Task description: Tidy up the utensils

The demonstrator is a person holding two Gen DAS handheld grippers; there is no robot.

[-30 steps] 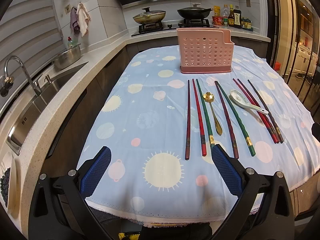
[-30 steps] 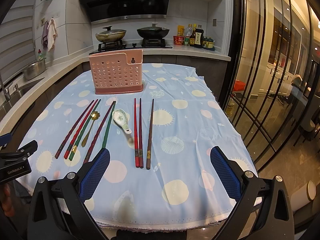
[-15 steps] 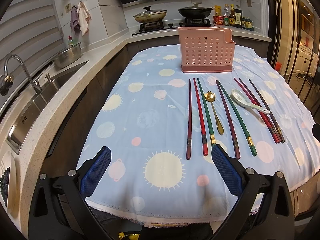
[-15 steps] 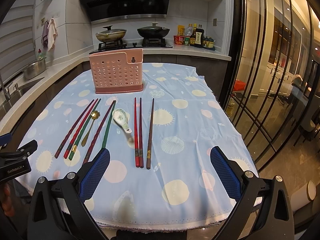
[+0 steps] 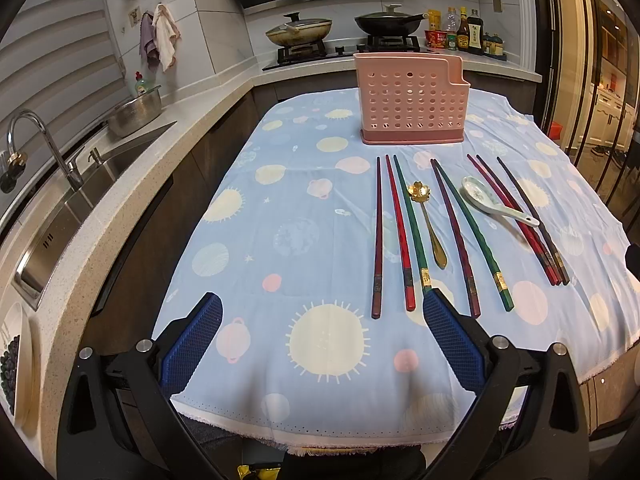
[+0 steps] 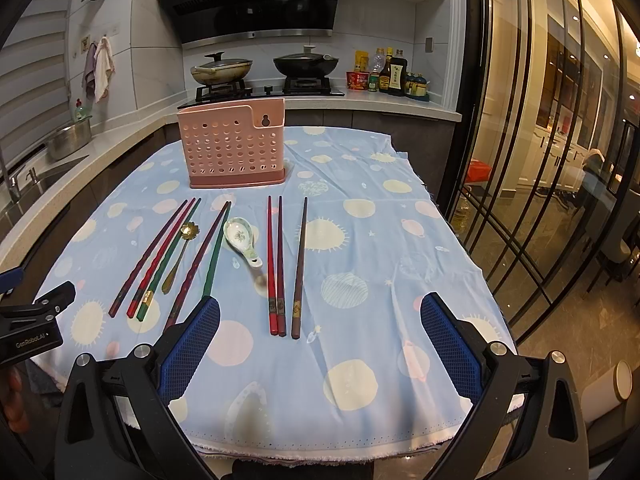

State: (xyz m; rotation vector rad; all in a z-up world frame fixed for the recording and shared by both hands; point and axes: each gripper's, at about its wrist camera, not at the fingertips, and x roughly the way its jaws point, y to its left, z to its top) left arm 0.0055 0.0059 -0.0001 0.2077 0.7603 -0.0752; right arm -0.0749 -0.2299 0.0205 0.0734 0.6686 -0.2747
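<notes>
A pink perforated utensil holder (image 5: pixel 412 102) (image 6: pixel 236 146) stands at the far end of the table. In front of it lie several chopsticks in dark red, red and green (image 5: pixel 400 236) (image 6: pixel 276 264), a gold flower-bowl spoon (image 5: pixel 429 220) (image 6: pixel 180 254) and a white ceramic spoon (image 5: pixel 494 200) (image 6: pixel 242 242). My left gripper (image 5: pixel 322 344) is open and empty, low over the table's near edge, left of the utensil row. My right gripper (image 6: pixel 320 344) is open and empty, over the near edge below the three right-hand chopsticks.
The table wears a blue cloth with pale circles (image 5: pixel 304 240) (image 6: pixel 360 272). A counter with sink and tap (image 5: pixel 60 184) runs along the left. A stove with pans (image 5: pixel 344 32) is behind. Glass doors (image 6: pixel 540 160) stand on the right. The left gripper's body shows in the right wrist view (image 6: pixel 32 320).
The left wrist view has shifted very slightly; both grippers stay open and nothing on the table has moved.
</notes>
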